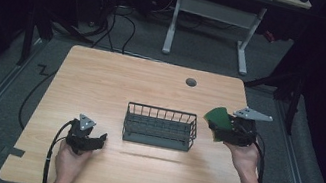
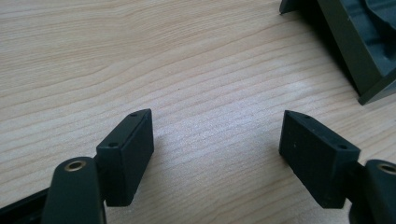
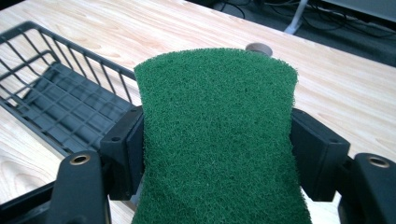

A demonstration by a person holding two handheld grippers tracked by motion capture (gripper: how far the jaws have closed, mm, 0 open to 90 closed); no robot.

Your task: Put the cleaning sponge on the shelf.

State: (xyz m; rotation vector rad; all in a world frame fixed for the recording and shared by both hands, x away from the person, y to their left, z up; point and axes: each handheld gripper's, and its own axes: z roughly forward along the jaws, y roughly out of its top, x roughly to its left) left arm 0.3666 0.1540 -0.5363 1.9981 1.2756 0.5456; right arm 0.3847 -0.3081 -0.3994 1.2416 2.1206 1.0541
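Right gripper (image 3: 217, 144) jaws clamp green pad (image 3: 217, 135) beside wire basket (image 1: 160, 126); left gripper (image 2: 217, 154) jaws spread.

1. The table (image 1: 152, 84) is pale wood with a fine straight grain.
2. The wire basket (image 1: 160, 126) at its middle is dark grey.
3. The scouring pad (image 3: 217, 135), just right of the basket, is deep green with a fuzzy texture.
4. The right gripper (image 3: 217, 154) and left gripper (image 2: 217, 149) are black, with brass-coloured screw eyelets.
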